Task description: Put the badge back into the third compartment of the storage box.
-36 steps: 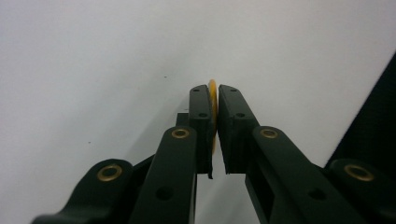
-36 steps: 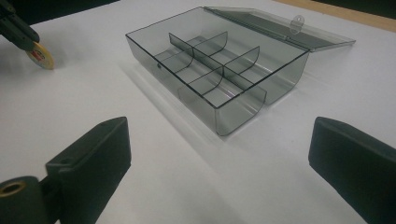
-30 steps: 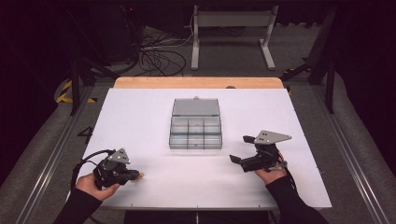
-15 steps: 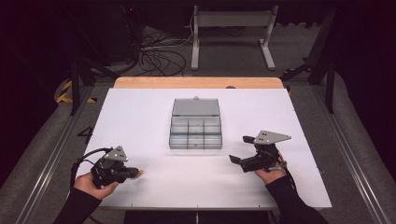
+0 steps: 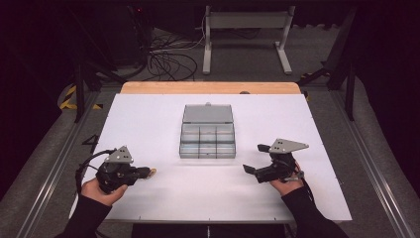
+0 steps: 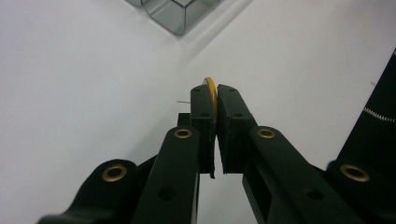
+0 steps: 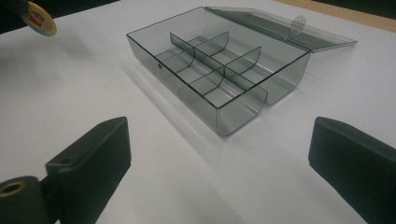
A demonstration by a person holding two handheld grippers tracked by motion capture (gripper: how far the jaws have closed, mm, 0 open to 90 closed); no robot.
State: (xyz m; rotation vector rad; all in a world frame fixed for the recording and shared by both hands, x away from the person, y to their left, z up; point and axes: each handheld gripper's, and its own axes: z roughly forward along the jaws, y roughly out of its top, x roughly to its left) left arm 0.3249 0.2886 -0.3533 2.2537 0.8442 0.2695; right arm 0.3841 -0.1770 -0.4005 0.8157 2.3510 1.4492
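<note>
A clear plastic compartment box (image 5: 207, 140) stands in the middle of the white table, its lid (image 5: 208, 113) open and lying back; its compartments look empty. At the front left my left gripper (image 5: 148, 172) is shut on a small yellow disc (image 5: 152, 172), which is clamped on edge between the pads (image 6: 211, 88). The left gripper (image 6: 215, 100) points towards a corner of the box (image 6: 177, 14). At the front right my right gripper (image 5: 253, 158) stands open and empty, aimed at the box (image 7: 224, 60) from a short way off. The held disc (image 7: 41, 19) shows at the upper left of the right gripper view.
The white table top (image 5: 163, 198) has a wooden strip (image 5: 208, 88) along its far edge. Behind it lie cables (image 5: 168, 59) and a metal stand (image 5: 247, 34) on the floor. Metal rails (image 5: 376, 168) run along both sides.
My left gripper has shifted a little with the disc still clamped in it. The right gripper has kept still.
</note>
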